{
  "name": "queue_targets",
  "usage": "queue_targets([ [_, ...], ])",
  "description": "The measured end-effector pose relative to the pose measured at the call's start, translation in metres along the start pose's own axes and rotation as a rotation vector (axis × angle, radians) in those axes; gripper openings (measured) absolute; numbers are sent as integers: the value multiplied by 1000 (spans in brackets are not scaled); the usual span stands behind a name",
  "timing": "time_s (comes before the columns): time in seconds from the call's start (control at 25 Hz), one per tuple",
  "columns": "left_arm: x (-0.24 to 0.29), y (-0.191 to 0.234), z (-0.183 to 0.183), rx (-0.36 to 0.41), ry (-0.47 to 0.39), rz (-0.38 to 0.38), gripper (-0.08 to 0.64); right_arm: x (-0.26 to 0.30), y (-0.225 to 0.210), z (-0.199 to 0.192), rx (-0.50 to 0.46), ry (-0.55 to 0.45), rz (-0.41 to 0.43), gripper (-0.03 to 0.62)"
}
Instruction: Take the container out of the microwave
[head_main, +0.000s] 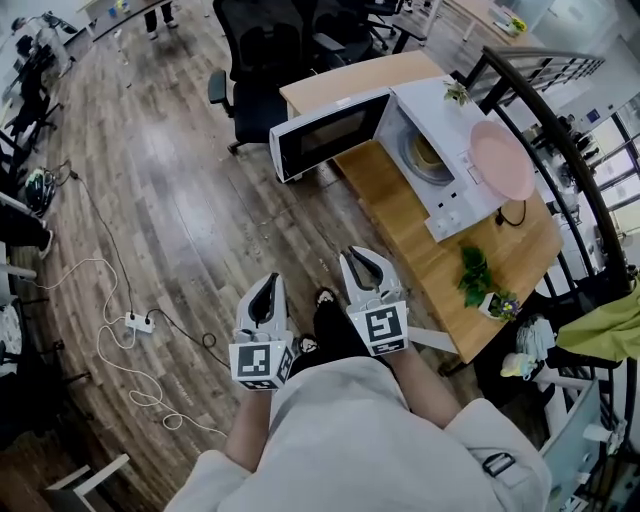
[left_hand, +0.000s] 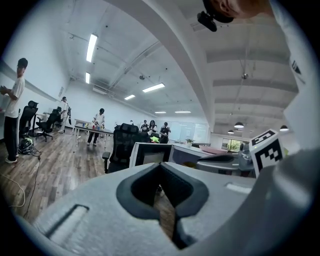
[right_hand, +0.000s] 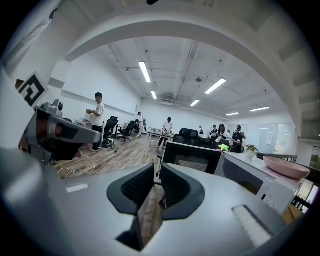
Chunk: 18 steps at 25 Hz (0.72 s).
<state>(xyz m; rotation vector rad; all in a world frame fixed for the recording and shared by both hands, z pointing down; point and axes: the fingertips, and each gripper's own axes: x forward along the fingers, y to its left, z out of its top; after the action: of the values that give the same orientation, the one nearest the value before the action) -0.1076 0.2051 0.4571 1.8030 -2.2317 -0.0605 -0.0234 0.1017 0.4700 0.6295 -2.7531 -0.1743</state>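
A white microwave (head_main: 455, 165) stands on a wooden desk (head_main: 400, 215) with its door (head_main: 330, 135) swung wide open to the left. Inside sits a round pale container (head_main: 428, 152). A pink plate (head_main: 502, 160) lies on the microwave's top. My left gripper (head_main: 270, 282) and right gripper (head_main: 352, 256) hang side by side over the floor, well short of the desk. Both are shut and hold nothing. The left gripper view shows its jaws (left_hand: 161, 165) together, with the door (left_hand: 152, 154) far ahead. In the right gripper view the jaws (right_hand: 156, 167) nearly touch, facing the door (right_hand: 192, 157).
Black office chairs (head_main: 265, 60) stand behind the desk. A potted plant (head_main: 478, 275) sits on the desk's near end. A power strip (head_main: 138, 322) with cables lies on the floor at left. A dark railing (head_main: 560, 130) runs along the right. People stand far off (right_hand: 97, 120).
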Motion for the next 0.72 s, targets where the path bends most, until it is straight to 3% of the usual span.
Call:
queue_targets([
  [0.24,44,9,1,15,27,-26,3,32,-29,-11,31,20,-27,60],
  [0.72,173,-13,-1,89,131,-208,3,80,-129,-34,137,60,-194,61],
])
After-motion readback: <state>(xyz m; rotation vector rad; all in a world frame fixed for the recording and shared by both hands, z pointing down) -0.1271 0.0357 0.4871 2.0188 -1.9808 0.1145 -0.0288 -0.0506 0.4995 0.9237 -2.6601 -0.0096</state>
